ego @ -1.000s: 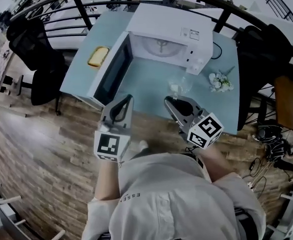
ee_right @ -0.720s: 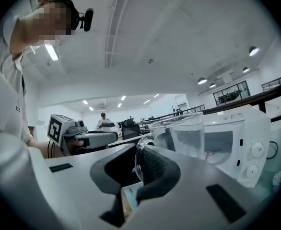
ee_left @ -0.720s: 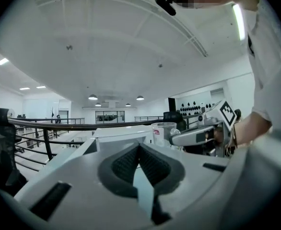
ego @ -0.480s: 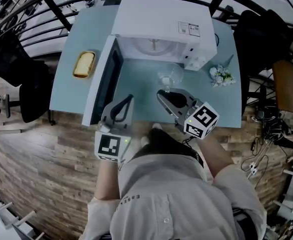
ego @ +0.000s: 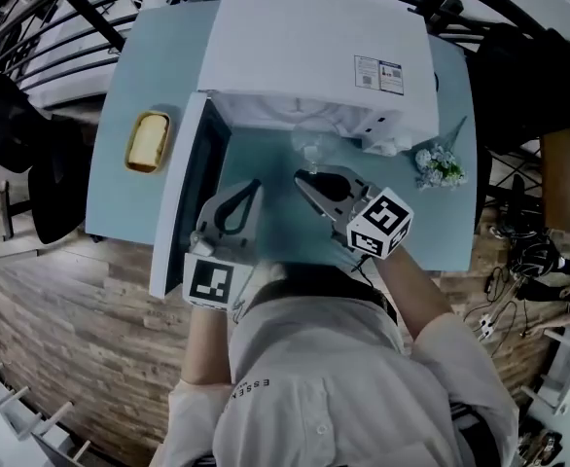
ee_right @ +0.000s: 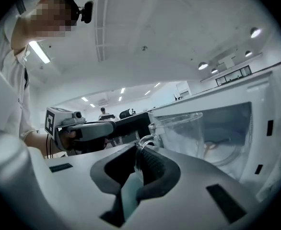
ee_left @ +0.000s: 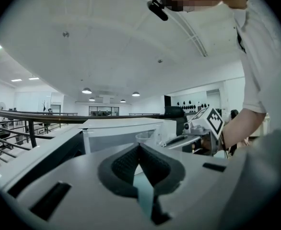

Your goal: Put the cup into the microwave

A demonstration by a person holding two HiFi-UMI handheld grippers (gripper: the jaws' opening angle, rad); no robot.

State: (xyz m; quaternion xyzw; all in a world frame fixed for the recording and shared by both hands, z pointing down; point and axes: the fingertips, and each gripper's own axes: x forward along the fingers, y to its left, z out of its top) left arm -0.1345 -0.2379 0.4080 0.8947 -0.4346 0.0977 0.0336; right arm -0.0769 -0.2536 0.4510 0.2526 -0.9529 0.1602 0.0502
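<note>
Glass cup (ee_right: pixel 186 133) upright, mouth up, handle pinched by right gripper (ee_right: pixel 140 150)

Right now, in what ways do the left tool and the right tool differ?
The right tool is shut on the handle of the clear cup; the left tool is shut with nothing between its jaws. The right tool holds the cup before the open microwave; the left tool sits beside the open door. Both point toward the microwave over the blue table.
</note>
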